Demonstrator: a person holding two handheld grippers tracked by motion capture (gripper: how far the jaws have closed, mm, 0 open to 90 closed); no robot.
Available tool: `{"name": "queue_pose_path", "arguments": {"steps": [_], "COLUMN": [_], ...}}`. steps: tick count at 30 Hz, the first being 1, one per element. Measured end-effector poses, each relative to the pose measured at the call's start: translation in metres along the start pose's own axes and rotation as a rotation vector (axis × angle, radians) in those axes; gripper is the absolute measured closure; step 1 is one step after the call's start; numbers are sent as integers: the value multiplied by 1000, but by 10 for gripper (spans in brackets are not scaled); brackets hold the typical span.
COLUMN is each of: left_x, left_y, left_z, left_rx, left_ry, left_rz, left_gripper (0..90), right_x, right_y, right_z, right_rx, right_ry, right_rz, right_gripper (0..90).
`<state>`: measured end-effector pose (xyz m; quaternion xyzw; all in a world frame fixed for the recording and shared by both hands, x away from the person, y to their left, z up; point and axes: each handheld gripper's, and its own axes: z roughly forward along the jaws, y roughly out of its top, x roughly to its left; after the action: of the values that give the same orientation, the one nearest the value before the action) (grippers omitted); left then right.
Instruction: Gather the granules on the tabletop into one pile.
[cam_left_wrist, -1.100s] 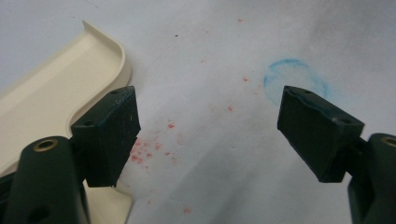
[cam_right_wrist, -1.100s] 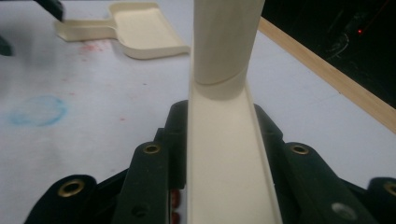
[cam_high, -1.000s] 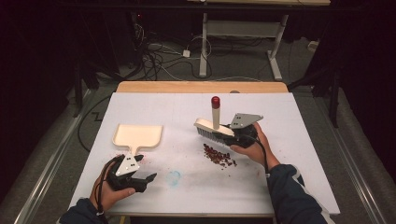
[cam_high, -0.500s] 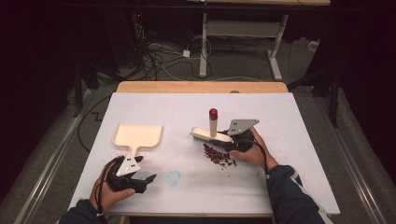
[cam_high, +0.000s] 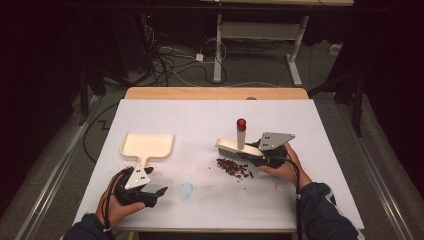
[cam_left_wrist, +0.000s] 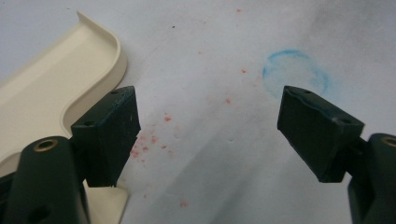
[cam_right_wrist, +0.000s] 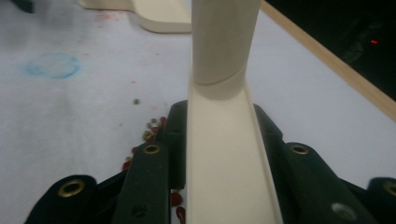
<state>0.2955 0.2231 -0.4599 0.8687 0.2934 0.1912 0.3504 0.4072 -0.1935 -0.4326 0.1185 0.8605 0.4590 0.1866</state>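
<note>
- Left gripper (cam_high: 159, 192): black, blocky jaws spread wide with nothing between them, low over the table (cam_high: 210, 117) near its front-left corner. In the left gripper view its flat pads (cam_left_wrist: 112, 128) frame bare white surface flecked with faint red specks.
- Dustpan (cam_high: 148, 145): smooth cream plastic, a shallow rectangular tray with a raised, rounded rim and a short flat handle. It lies flat, the handle pointing at the left gripper and ending just beside it.
- Blue ring (cam_high: 186, 190): a smudged circle drawn on the sheet, just right of the left gripper.
- Crumbs (cam_high: 234, 167): small dark-red bits in a loose heap mid-table, just in front of the brush.
- Brush (cam_high: 239, 148): long cream head with pale bristles down on the table, and a round cream handle standing up, tipped red. Its head sits behind the crumbs.
- Right gripper (cam_high: 260, 157): clamped on the brush's narrow head, one jaw tight on each side.
- Room: wide bare sheet lies behind the dustpan and brush and along the right edge; a wood strip borders the far edge.
</note>
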Motion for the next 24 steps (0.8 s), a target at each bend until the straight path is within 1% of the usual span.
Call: {"name": "queue_pose_path", "arguments": {"steps": [2,4,5,7,8,9,10,11,12,13,15,16,17,20,23,24], "left_x": [0,0,0,1,1,1,0,0,0,0,1,1,1,0,0,0], "left_y": [0,0,0,0,0,0,0,0,0,0,0,0,0,0,0,0], "left_z": [-1,-2,-2,-3,-3,-4,-5,-5,-5,-6,-6,-7,-7,-7,-7,-7], "left_rx": [-6,-12,-11,-16,-16,-20,-23,-26,-28,-28,-27,-26,-28,-32,-33,-33], "left_ry": [1,4,4,6,8,8,8,9,9,10,10,10,10,11,9,8], "left_rz": [-3,-2,1,-1,2,2,1,1,1,4,6,6,4,4,5,6], "left_gripper": [206,205,205,205,205,205,205,205,205,205,205,205,205,205,205,205], "right_x": [1,6,9,17,21,25,30,35,40,45,56,61,67,83,94,97], "right_y": [3,10,14,23,27,31,35,38,41,43,46,47,48,49,45,43], "right_z": [-4,-8,-10,-15,-17,-19,-20,-20,-19,-18,-14,-11,-8,4,15,19], "right_rx": [-15,-28,-43,-66,-83,-101,-108,-112,-117,-120,-109,-110,-101,-83,-69,-65], "right_ry": [-25,-66,-66,-92,-98,-91,-88,-90,-85,-73,-67,-52,-50,-60,-70,-69], "right_rz": [27,57,71,90,106,112,126,151,162,181,210,232,245,297,329,330], "right_gripper": [669,669,669,669,669,669,668,669,669,668,669,669,669,669,669,670]}}
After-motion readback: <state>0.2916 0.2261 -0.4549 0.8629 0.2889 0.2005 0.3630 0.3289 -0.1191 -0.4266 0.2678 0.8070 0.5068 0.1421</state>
